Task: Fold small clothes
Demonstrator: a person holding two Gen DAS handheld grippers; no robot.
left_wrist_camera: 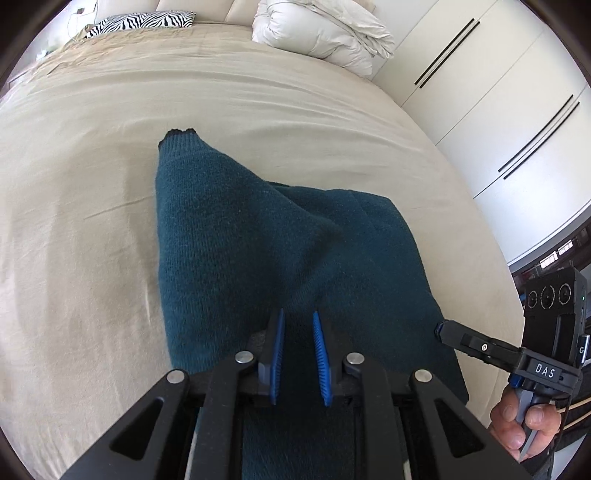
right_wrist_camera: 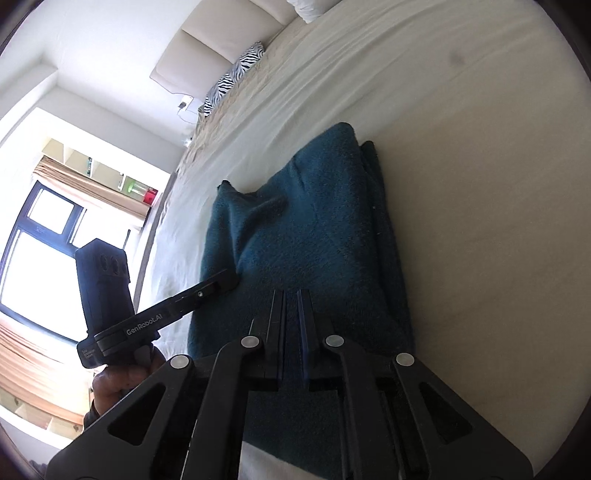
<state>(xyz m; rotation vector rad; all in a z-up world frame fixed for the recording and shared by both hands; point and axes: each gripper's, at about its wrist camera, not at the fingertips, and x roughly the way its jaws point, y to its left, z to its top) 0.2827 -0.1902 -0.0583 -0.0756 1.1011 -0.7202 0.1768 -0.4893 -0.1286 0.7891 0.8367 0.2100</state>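
Note:
A teal knit sweater point(left_wrist_camera: 258, 236) lies partly folded on the beige bed point(left_wrist_camera: 74, 184), one sleeve reaching away to its cuff. It also shows in the right wrist view point(right_wrist_camera: 314, 229), folded into a thick block. My left gripper point(left_wrist_camera: 299, 317) hovers over the sweater's near part with its blue pads a small gap apart; nothing shows between them. My right gripper point(right_wrist_camera: 291, 295) sits low over the sweater's near edge, jaws nearly together, with dark cloth under them; whether it pinches the cloth is unclear. The right gripper point(left_wrist_camera: 441, 328) touches the sweater's right edge in the left wrist view.
A white duvet point(left_wrist_camera: 325, 33) and a zebra-print pillow point(left_wrist_camera: 144, 20) lie at the head of the bed. White wardrobe doors point(left_wrist_camera: 498, 110) stand to the right. A window point(right_wrist_camera: 40, 240) is beyond the bed's left side.

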